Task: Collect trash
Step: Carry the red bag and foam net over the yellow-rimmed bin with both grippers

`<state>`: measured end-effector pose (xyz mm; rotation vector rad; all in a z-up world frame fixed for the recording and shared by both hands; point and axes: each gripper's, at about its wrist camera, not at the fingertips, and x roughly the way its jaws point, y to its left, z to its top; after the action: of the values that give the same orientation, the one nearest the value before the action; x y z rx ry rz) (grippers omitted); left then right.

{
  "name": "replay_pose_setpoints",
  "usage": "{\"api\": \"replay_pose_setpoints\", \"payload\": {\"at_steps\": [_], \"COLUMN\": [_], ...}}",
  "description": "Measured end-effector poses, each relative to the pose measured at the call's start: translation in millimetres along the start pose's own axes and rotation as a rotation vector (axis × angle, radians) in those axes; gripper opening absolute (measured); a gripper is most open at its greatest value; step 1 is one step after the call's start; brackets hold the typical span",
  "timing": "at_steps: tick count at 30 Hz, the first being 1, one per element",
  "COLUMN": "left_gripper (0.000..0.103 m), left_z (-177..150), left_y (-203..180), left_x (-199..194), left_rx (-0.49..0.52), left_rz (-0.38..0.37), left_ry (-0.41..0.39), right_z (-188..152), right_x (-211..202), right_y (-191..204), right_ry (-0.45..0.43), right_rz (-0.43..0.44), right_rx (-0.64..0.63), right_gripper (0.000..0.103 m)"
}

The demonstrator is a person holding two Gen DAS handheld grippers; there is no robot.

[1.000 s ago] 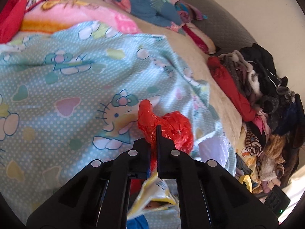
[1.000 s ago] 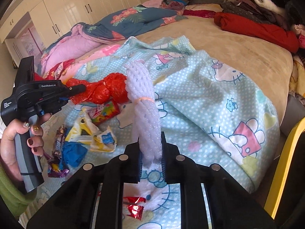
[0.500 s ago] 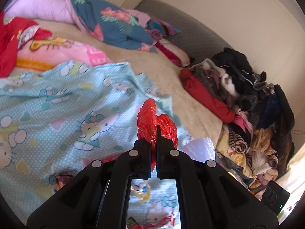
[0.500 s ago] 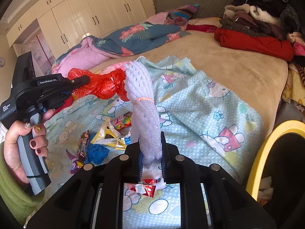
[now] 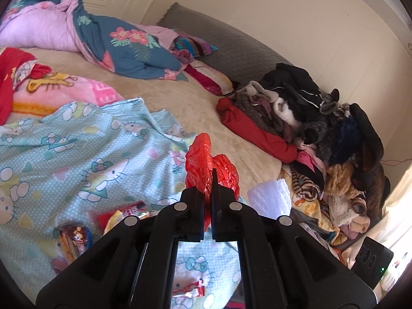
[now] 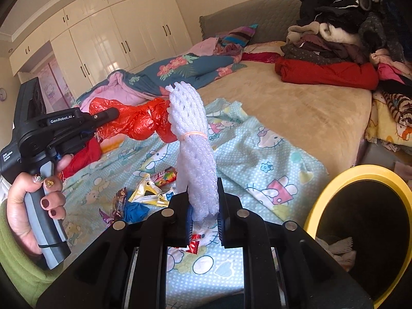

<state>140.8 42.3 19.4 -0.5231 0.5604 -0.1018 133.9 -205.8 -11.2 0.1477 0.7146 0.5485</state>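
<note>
My left gripper is shut on a crumpled red plastic bag and holds it above the bed; the gripper and bag also show in the right wrist view. My right gripper is shut on a white foam fruit net bound with a rubber band, held upright; its end shows in the left wrist view. Several snack wrappers and a blue scrap lie on the Hello Kitty sheet. A yellow-rimmed black bin stands at the lower right.
A pile of clothes with a red garment sits on the bed's far side. Quilts and a pink blanket lie further back. White wardrobes line the wall.
Both grippers have risen above the sheet with their loads. The red bag came up off the sheet. The bin has come further into the right wrist view.
</note>
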Motion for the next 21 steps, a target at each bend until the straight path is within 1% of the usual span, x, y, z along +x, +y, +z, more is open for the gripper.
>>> {"api": "replay_pose_setpoints", "payload": {"at_steps": [9, 21], "left_gripper": [0.000, 0.000], "left_z": [-16, -42], "left_y": [-28, -72], "left_x": [-4, 3], "left_rx": [0.054, 0.130], "left_rz": [-0.022, -0.072], "left_ry": [0.013, 0.050], "right_z": [-6, -17], "right_x": [-32, -67], "right_y": [-17, -53], "right_ry": [-0.055, -0.093], "right_rz": [-0.028, -0.079], "right_rx": [0.034, 0.087], "right_gripper": [0.014, 0.014]}}
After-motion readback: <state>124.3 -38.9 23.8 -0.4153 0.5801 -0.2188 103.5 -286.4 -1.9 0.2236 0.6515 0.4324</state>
